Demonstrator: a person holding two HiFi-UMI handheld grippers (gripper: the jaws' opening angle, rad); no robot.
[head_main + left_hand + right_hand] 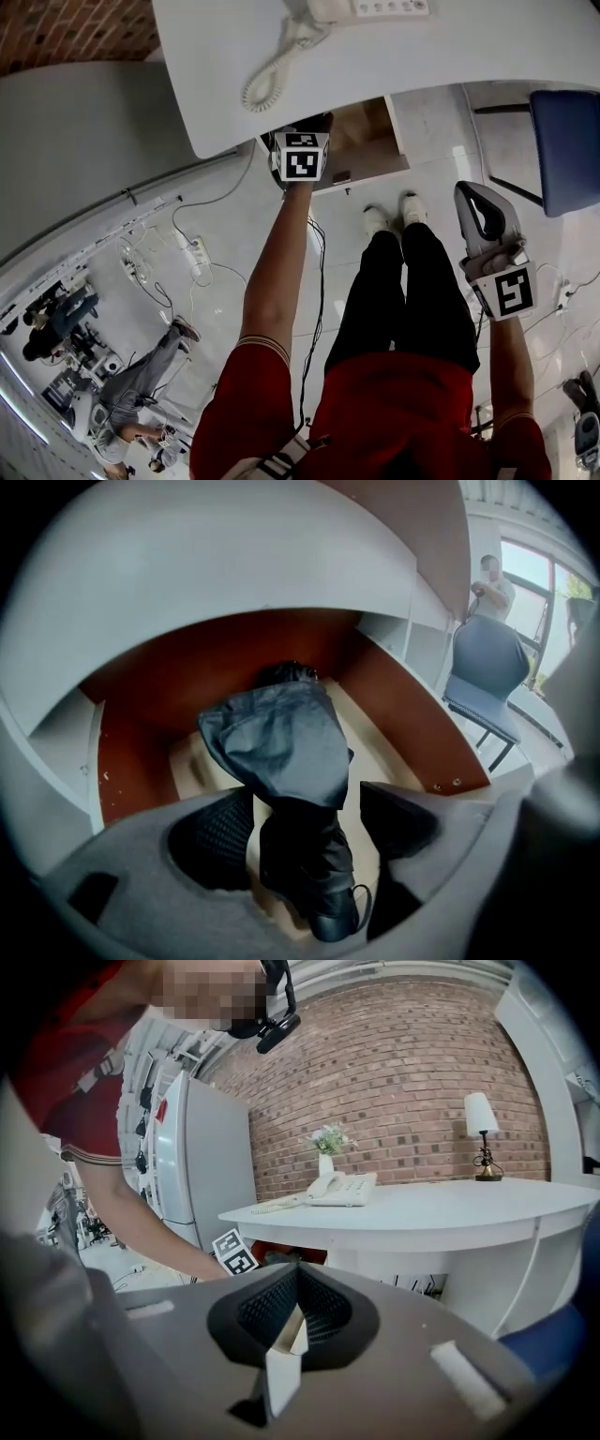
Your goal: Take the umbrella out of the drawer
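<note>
A folded black umbrella (281,742) in its fabric sleeve lies in the open wooden drawer (370,738) under the white desk; its handle end (328,911) points toward the camera. My left gripper (305,829) stands open around the umbrella, with a little gap showing beside each pad. In the head view the left gripper (312,128) reaches into the drawer (375,155), its tips half hidden by the desk edge. My right gripper (472,197) hangs at the right, away from the drawer, and its jaws (295,1321) are shut on nothing.
The white desk (450,47) overhangs the drawer and carries a telephone (375,9) with a coiled cord (267,80). A blue chair (562,141) stands at the right. Cables and a power strip (197,253) lie on the floor at the left. People sit at the far left.
</note>
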